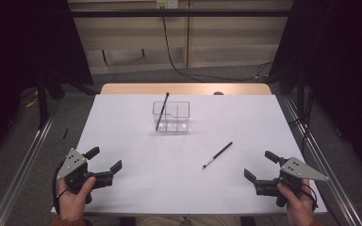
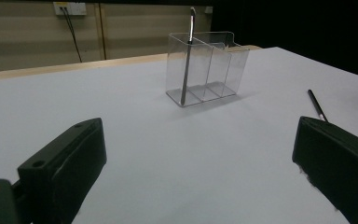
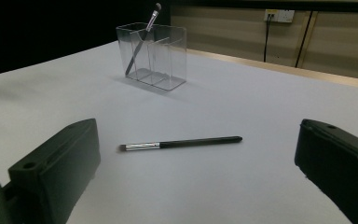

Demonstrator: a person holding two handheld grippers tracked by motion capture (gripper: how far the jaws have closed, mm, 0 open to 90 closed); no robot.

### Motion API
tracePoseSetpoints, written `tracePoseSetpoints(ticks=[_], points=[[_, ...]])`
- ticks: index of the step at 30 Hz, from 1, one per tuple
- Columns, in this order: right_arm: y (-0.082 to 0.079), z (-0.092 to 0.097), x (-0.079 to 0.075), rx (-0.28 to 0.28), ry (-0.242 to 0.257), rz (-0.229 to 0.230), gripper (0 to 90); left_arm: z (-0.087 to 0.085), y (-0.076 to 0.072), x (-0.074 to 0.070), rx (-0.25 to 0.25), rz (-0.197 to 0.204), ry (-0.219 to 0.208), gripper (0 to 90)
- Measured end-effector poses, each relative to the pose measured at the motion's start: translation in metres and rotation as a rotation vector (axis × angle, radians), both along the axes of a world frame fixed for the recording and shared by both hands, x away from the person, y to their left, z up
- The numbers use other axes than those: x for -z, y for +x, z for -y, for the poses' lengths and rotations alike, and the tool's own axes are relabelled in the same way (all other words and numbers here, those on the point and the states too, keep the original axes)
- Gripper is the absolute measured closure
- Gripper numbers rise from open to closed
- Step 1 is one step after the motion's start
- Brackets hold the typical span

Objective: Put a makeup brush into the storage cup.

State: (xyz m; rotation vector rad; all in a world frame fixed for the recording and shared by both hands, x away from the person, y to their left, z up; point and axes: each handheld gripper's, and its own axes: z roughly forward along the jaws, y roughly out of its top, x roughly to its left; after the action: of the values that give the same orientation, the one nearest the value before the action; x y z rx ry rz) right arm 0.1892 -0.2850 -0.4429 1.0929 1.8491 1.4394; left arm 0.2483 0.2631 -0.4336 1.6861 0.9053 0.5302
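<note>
Two makeup brushes and a clear organizer on a white surface [image 1: 122,122]. Loose brush [image 1: 218,155] flat on the surface, right of centre and toward the near edge, bristle end pointing at the near edge, black handle angled toward the far right corner. Clear organizer [image 1: 171,117] just beyond the middle, toward the far edge, divided into compartments. Second brush [image 1: 162,111] standing in the organizer's left-end compartment, handle down, bristles up, leaning on the wall and rising above the rim; probably parked there so the head stays clean and reachable.

Left gripper [image 1: 104,165] near the near-left corner, fingers wide apart, nothing between them, aimed toward the organizer. Right gripper [image 1: 261,165] near the near-right corner, fingers likewise spread and empty, aimed at the loose brush, which lies ahead of it between the two fingers in the right gripper view [image 3: 182,142]. Likely reason for that pose: lined up for a pick across the handle, then a drop into a free compartment beside the standing one.

No brand, label or readable writing on brushes, organizer or grippers.
</note>
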Motion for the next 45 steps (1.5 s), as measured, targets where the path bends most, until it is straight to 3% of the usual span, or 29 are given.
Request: tracePoseSetpoints(ticks=[6,17,25,34,39,45], points=[[0.000,-0.003,-0.001,0.004,-0.004,0.011,0.0,0.000,-0.003,0.000,0.006,-0.003,0.001,2.9],[0.002,-0.005,-0.009,-0.043,0.022,0.045,0.0,0.004,-0.003,-0.001,0.015,0.010,0.004,2.9],[0.023,-0.015,-0.015,-0.065,0.014,0.022,0.0,0.000,-0.003,0.000,-0.011,0.002,0.005,3.0],[0.049,-0.023,-0.024,-0.102,0.005,0.028,0.0,0.000,-0.002,0.000,0.001,-0.002,0.012,3.5],[0.064,-0.026,-0.023,-0.090,0.000,-0.007,0.0,-0.001,-0.001,-0.001,0.000,0.002,0.012,3.5],[0.074,-0.029,-0.028,-0.088,-0.003,-0.007,0.0,-0.002,-0.001,-0.001,0.008,0.006,0.012,3.5]])
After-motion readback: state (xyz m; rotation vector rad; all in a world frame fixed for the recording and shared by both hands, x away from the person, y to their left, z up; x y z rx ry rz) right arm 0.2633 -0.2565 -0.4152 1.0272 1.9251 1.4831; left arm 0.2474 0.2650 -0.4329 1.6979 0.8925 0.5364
